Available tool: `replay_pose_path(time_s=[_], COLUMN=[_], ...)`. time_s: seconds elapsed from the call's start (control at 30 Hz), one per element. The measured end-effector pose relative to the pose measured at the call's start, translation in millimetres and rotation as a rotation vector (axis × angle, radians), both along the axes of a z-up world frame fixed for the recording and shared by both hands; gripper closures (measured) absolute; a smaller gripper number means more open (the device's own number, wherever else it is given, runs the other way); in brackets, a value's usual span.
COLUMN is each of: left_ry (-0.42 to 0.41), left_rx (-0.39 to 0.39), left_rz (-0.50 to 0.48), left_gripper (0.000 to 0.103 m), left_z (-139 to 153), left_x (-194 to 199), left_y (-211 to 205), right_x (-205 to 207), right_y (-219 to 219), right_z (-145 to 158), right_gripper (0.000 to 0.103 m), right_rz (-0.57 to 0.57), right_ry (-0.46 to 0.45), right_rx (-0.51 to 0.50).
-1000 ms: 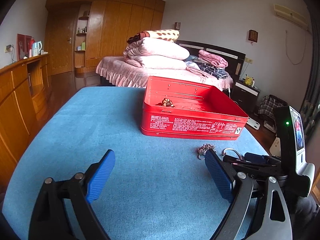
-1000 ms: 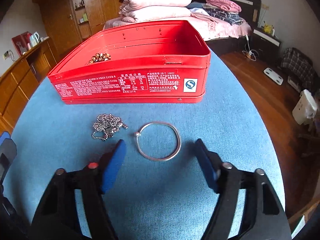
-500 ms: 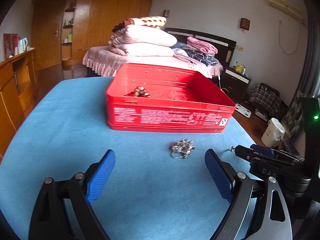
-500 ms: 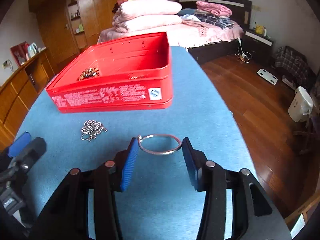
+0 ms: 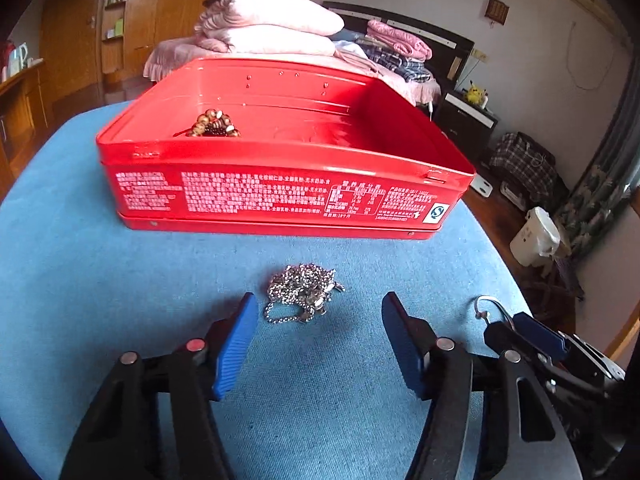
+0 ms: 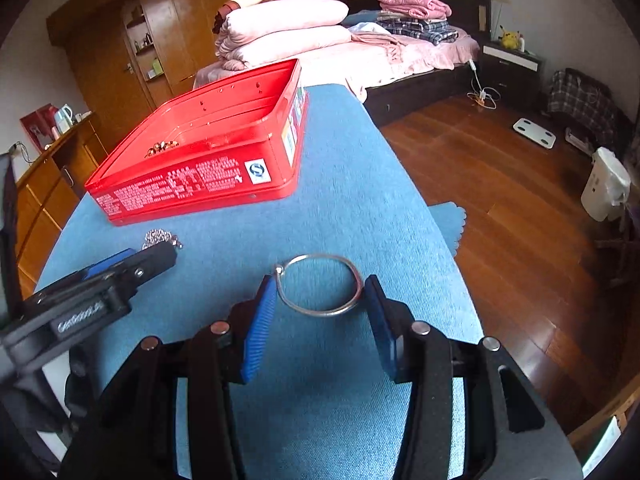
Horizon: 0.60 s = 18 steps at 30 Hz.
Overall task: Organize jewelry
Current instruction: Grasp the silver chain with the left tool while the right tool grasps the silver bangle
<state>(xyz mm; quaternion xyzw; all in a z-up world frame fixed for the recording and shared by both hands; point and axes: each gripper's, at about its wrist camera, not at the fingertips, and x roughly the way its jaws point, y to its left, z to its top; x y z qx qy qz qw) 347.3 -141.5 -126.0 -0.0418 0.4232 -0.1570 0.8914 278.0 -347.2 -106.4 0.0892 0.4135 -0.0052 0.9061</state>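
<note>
Bead bracelet [image 5: 214, 125] already lying in red tin [image 5: 280, 196]. Left hand-held gripper [image 5: 316, 322], jaws just been closing, straddling chain [image 5: 304, 292] on counter [image 5: 120, 280], not gripping. Right hand-held gripper [image 6: 320, 308] pinching silver bangle [image 6: 320, 290]. Two pieces left.

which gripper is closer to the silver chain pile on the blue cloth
Left. The left gripper has the silver chain pile just ahead of its open fingers; the right gripper sits off to the side, around the bangle.

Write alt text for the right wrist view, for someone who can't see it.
The right gripper pinches a thin silver bangle between its blue pads on a blue tablecloth. To its left, the left gripper reaches toward a silver chain in front of an open red tin.
</note>
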Motion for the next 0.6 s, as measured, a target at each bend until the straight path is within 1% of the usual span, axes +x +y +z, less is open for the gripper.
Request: replay_pose_path(time_s=[0.2, 0.27, 0.3, 0.33, 0.4, 0.43, 0.5, 0.6], left_ry=[-0.001, -0.006, -0.005, -0.003, 0.002, 0.003, 0.001, -0.001], left_rx=[0.081, 0.103, 0.1, 0.091, 0.064, 0.059, 0.061, 0.052], left_rz=[-0.012, 0.008, 0.023, 0.031, 0.035, 0.032, 0.031, 0.028], left_gripper=[0.04, 0.056, 0.067, 0.075, 0.084, 0.086, 0.086, 0.086], left_z=[-1, -1, -1, -1, -1, -1, -1, -1], left_x=[2, 1, 2, 3, 2, 2, 1, 0], left_y=[-17, -18, -15, -12, -6, -4, -4, -4], right_x=[0, 0, 0, 1, 3, 3, 4, 5], right_y=[2, 4, 4, 4, 5, 6, 11, 15], right_z=[-1, -1, -1, -1, -2, -2, -3, -4], right_gripper=[0.058, 0.058, 0.058, 0.058, 0.055, 0.055, 0.052, 0.052], right_rz=[0.024, 0.03, 0.031, 0.032, 0.038, 0.041, 0.049, 0.053], right_ry=[0.005, 0.007, 0.007, 0.008, 0.011, 0.012, 0.014, 0.015], right_rx=[-0.016, -0.022, -0.023, -0.025, -0.033, -0.039, -0.067, -0.103])
